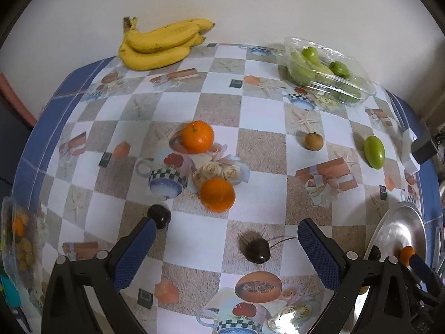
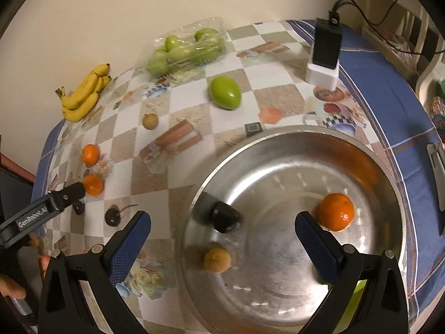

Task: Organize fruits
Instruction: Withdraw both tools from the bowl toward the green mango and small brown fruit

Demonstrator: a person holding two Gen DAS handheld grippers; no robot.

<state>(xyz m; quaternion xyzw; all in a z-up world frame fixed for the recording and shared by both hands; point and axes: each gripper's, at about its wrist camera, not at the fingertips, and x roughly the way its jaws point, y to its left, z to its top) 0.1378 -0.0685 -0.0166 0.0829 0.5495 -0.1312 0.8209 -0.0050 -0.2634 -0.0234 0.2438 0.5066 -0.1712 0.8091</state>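
Because the fruits are round, they can roll, and that is the main thing that could go wrong here. In the metal bowl (image 2: 278,139) there is an orange (image 2: 335,215) just beside the right jaw of the right gripper (image 2: 222,239), a small brown fruit (image 2: 217,260) between the jaws, and a dark fruit (image 2: 226,217) a little ahead, which looks blurry. If the jaws bump the orange, it may roll around the bowl.

More fruit lies out on the bench (image 1: 261,117). A dark cherry (image 1: 258,250) with a stem sits between the jaws of the left gripper (image 1: 225,239), closer to the right jaw. Another dark fruit (image 1: 160,215) touches or nearly touches the tip of the left jaw. Two oranges (image 1: 217,194) lie ahead of the jaws. Farther ahead and to the right are a small brown fruit (image 1: 313,140) and a green fruit (image 1: 374,152). Bananas (image 1: 158,44) and a clear box of green fruit (image 1: 325,69) are far ahead by the wall.

The cherry is small and shiny, so it could slip out or get squashed if squeezed too hard.

Both grippers have their jaws wide apart. Neither one holds anything.
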